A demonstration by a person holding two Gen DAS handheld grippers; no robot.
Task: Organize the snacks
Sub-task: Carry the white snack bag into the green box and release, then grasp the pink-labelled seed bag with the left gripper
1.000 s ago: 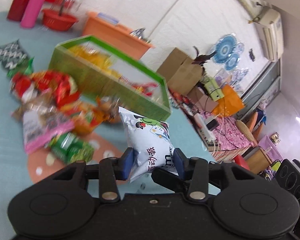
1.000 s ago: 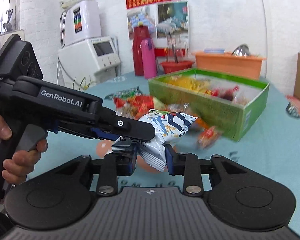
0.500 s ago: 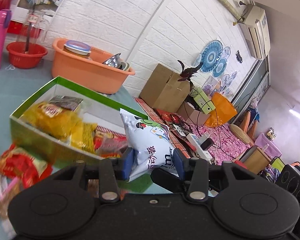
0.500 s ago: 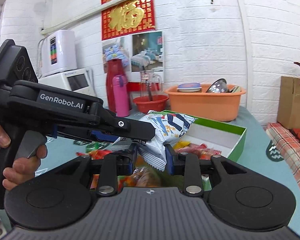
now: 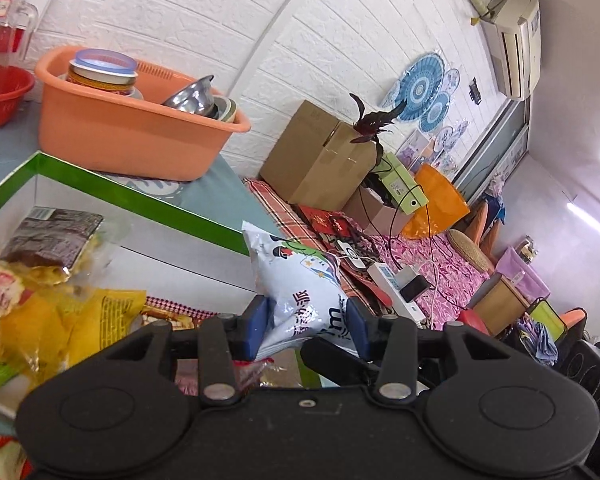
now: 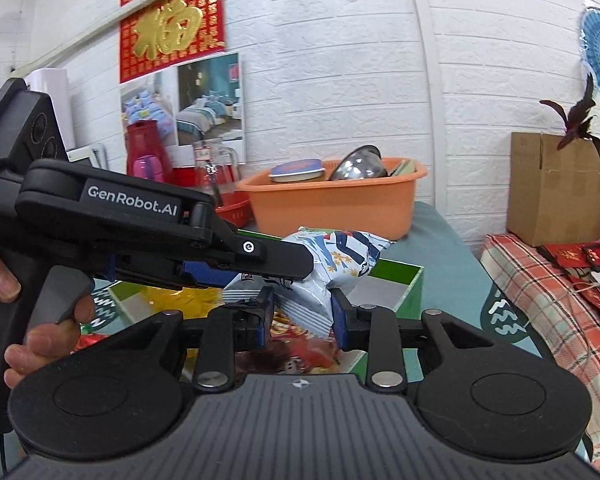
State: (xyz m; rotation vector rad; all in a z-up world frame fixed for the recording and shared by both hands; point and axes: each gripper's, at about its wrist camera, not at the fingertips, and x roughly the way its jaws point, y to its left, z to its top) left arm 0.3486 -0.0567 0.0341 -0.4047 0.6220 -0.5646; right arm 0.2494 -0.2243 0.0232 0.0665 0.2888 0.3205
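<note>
Together, both grippers' fingers [image 5: 260,322] clenched on one white snack bag [image 5: 300,280] above the green box [image 5: 140,204].

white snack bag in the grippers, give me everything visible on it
The white snack bag is a sealed, puffed pillow pack of glossy film, white with blue stripes, a green cartoon figure, orange specks and dark printed characters. Its crimped end is ridged. Both grippers pinch it: the left gripper and the right gripper, blue pads pressed against its sides. It hangs in the air, tilted, above the green box, which already holds other snacks. Nothing else touches it.
</note>
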